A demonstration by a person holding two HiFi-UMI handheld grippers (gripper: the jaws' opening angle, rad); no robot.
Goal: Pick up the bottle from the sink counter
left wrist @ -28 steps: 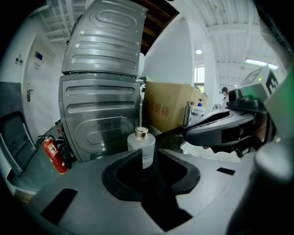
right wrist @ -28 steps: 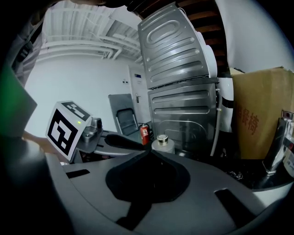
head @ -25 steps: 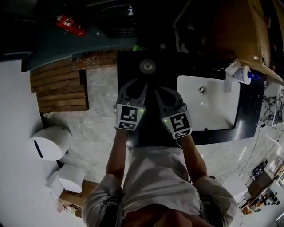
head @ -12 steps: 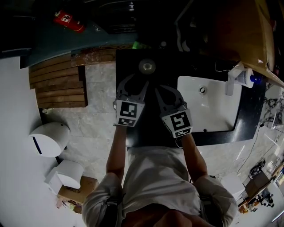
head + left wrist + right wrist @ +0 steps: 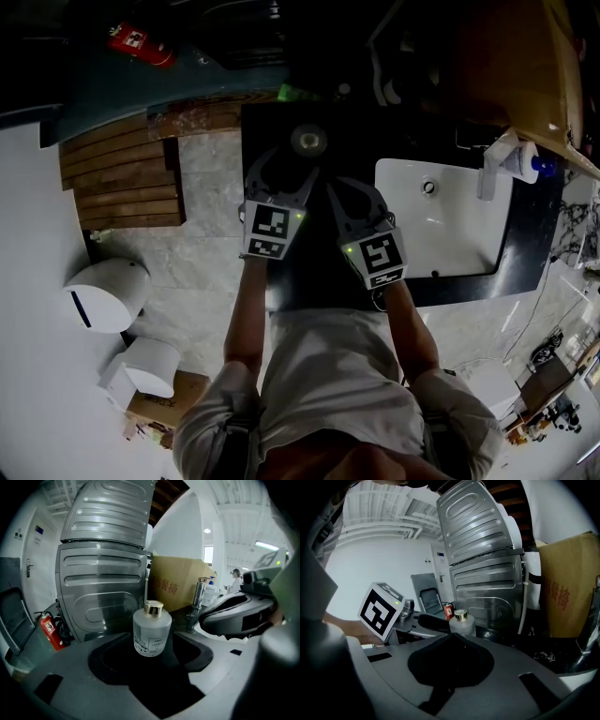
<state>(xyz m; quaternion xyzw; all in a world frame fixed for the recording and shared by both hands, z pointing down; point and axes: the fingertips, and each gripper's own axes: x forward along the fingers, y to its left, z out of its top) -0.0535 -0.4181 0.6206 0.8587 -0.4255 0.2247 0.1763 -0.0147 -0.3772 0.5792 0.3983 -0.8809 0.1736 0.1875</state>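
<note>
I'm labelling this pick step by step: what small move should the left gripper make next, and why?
Probably ease the left gripper forward until the bottle sits between its jaws. They have just been opening, and the bottle stands upright just ahead of them, centred, untouched.

Bottle [image 5: 151,630]: short, round body of frosted pale glass with rounded shoulders, a narrow neck and a shiny gold-coloured cap in place. A light label with small dark print, too small to read, covers the lower front. The bottle stands upright, its base flat on the dark table [image 5: 314,272]. In the head view it appears from above as a pale disc near the table's far edge, well left of the white sink basin [image 5: 441,244]
</note>
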